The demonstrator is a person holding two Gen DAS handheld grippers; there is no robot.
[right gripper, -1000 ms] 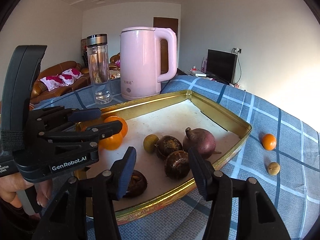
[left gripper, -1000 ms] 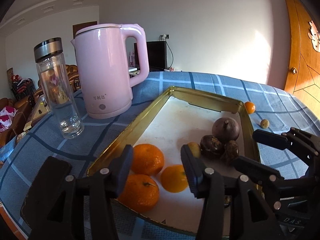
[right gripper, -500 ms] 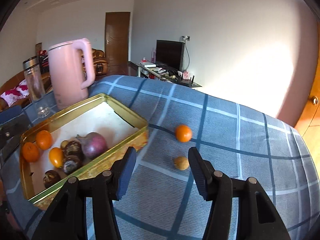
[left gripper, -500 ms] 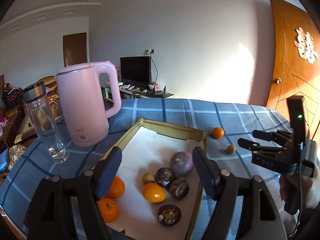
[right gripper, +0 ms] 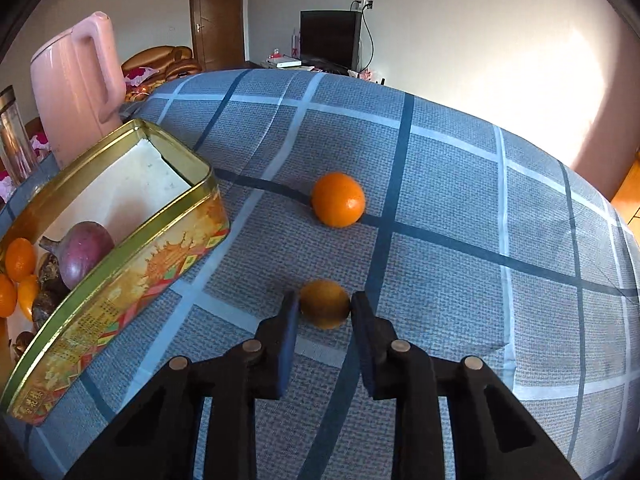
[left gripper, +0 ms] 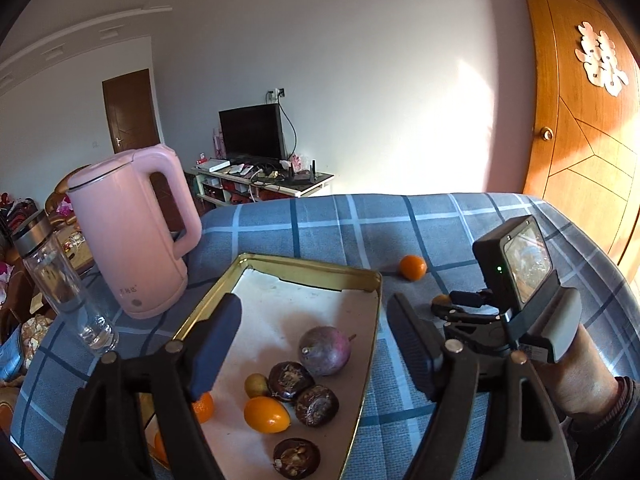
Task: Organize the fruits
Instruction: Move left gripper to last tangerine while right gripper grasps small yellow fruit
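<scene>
A gold tin tray point(left gripper: 362, 280) point(right gripper: 120, 268) holds several fruits: a purple fruit point(left gripper: 325, 350), dark brown fruits point(left gripper: 290, 376) and oranges point(left gripper: 266, 414). On the blue plaid cloth outside it lie an orange point(right gripper: 338, 199) point(left gripper: 413, 267) and a small yellow-brown fruit point(right gripper: 325, 303). My right gripper point(right gripper: 325, 305) is down on the cloth with its fingers closed against both sides of the small fruit; it also shows in the left wrist view point(left gripper: 448, 306). My left gripper point(left gripper: 316, 344) is open and empty above the tray.
A pink kettle point(left gripper: 128, 232) and a glass bottle point(left gripper: 60, 280) stand left of the tray. The table edge curves away at the right, toward a wooden door point(left gripper: 580, 120).
Both grippers pulled back from the tray. The right one swung right, dropped to the cloth and closed around the small yellow-brown fruit. The left one rose and stayed open.
</scene>
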